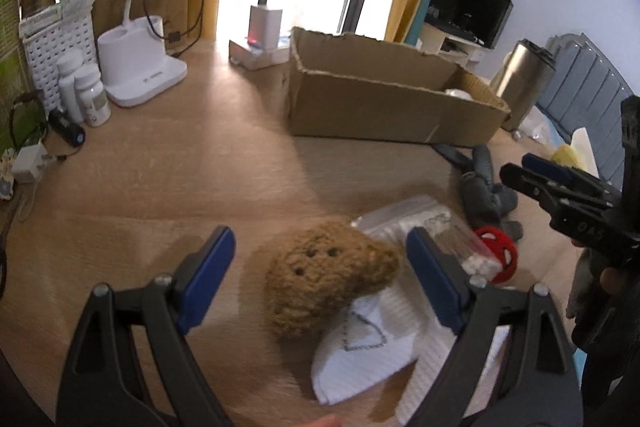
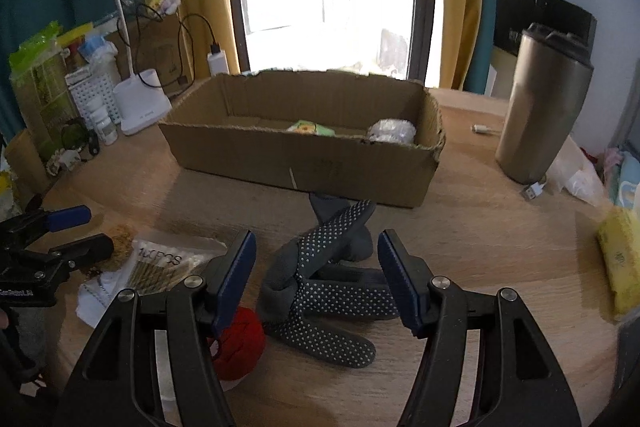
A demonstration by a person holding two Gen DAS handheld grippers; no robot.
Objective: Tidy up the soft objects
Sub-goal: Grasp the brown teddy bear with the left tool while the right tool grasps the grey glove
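A brown knitted toy (image 1: 328, 275) lies on the wooden desk, between the spread fingers of my left gripper (image 1: 320, 255), which is open just above it. Beside the toy lie a white cloth (image 1: 360, 359), a clear plastic bag (image 1: 420, 223) and a red soft object (image 1: 498, 253). In the right wrist view my right gripper (image 2: 316, 259) stands open above grey dotted socks (image 2: 324, 291), with the red soft object (image 2: 240, 343) by its left finger. The cardboard box (image 2: 304, 167) behind holds a green item (image 2: 310, 127) and a white bundle (image 2: 390, 131).
A white desk lamp (image 1: 140, 75), bottles (image 1: 86, 95) and a white basket (image 1: 56, 55) crowd the desk's left. A steel tumbler (image 2: 540, 107) stands right of the box. A yellow packet (image 2: 620, 259) lies at the right edge. A charger (image 1: 264, 27) sits behind.
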